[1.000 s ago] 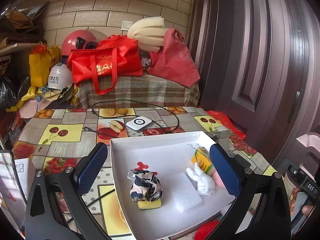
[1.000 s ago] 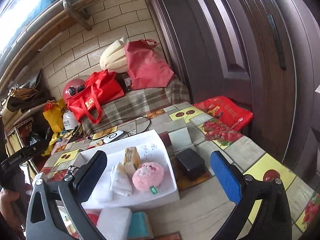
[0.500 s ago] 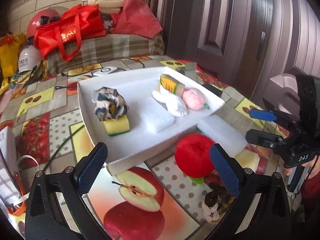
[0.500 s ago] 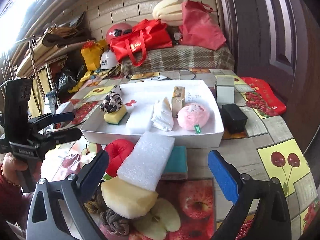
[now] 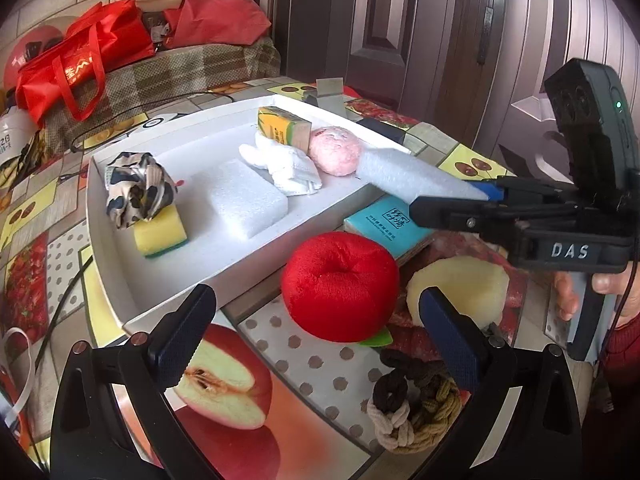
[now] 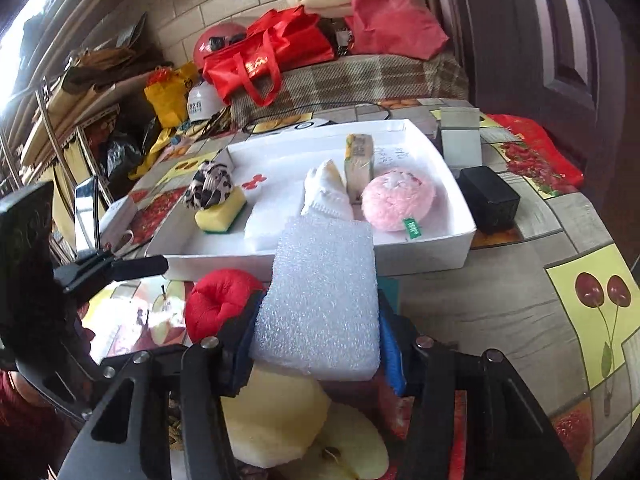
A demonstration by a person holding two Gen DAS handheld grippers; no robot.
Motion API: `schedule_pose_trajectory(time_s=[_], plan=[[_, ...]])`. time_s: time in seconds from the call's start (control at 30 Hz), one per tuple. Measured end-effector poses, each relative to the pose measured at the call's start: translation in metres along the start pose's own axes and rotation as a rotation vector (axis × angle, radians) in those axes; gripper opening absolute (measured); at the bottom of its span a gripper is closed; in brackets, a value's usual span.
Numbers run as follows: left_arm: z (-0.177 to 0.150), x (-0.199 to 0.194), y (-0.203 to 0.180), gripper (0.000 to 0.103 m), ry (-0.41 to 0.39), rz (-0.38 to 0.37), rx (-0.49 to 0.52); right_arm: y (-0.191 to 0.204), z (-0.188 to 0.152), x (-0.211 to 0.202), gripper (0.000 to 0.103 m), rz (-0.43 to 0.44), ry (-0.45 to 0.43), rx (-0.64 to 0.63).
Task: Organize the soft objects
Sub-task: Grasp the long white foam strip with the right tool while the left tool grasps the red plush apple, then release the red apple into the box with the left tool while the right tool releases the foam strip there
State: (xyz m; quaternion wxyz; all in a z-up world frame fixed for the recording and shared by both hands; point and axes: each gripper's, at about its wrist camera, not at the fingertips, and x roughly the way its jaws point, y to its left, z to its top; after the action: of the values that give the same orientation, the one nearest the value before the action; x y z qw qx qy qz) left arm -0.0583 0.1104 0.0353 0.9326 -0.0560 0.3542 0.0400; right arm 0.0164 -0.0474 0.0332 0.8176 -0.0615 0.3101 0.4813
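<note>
The right hand-held gripper (image 6: 318,344) is closed on a white foam block (image 6: 320,300), its blue pads pressing the block's two sides low in the centre of the right wrist view. In the left wrist view the same block (image 5: 412,174) juts in from the right of the frame, its far end above the near rim of the white tray (image 5: 120,280).

The left hand-held gripper (image 5: 316,340) stands wide open with nothing between its fingers, low in the frame, with a red plush apple (image 5: 340,284) lying on the desk (image 5: 320,364) just beyond it.

Inside the tray lie a second foam block (image 5: 248,196), a yellow sponge (image 5: 160,232) with a patterned scrunchie (image 5: 138,194) on top, a white cloth (image 5: 288,164), a pink plush ball (image 5: 336,150) and a yellow pack (image 5: 284,126) (tissues, by its look).

On the desk right of the apple sit a teal packet (image 5: 388,224), a pale yellow sponge (image 5: 460,288) and, at the lower right, knotted hair ties (image 5: 416,404).
</note>
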Motion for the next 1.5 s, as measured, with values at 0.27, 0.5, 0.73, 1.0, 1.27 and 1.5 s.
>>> schedule_pose_trajectory(time_s=[0.27,0.5,0.73,1.0,1.27,1.5], plan=[[0.004,0.037,-0.013,0.067,0.100,0.019,0.018,-0.012,0.009,-0.021,0.052,-0.005,-0.082,0.048],[0.008,0.010,-0.010,0.060,-0.014,0.015,0.009,-0.015,0.012,-0.031,0.052,0.007,-0.149,0.063],[0.032,-0.035,0.013,0.060,-0.220,0.109,-0.067,-0.023,0.022,-0.040,0.052,-0.012,-0.229,0.072],[0.067,-0.038,0.068,0.060,-0.296,0.187,-0.257,-0.028,0.051,-0.023,0.052,-0.037,-0.261,0.064],[0.076,0.016,0.082,0.060,-0.187,0.124,-0.308,-0.023,0.073,0.040,0.052,0.136,-0.052,0.030],[0.069,0.036,0.095,0.061,-0.146,0.150,-0.325,0.004,0.088,0.094,0.052,0.127,0.046,-0.049]])
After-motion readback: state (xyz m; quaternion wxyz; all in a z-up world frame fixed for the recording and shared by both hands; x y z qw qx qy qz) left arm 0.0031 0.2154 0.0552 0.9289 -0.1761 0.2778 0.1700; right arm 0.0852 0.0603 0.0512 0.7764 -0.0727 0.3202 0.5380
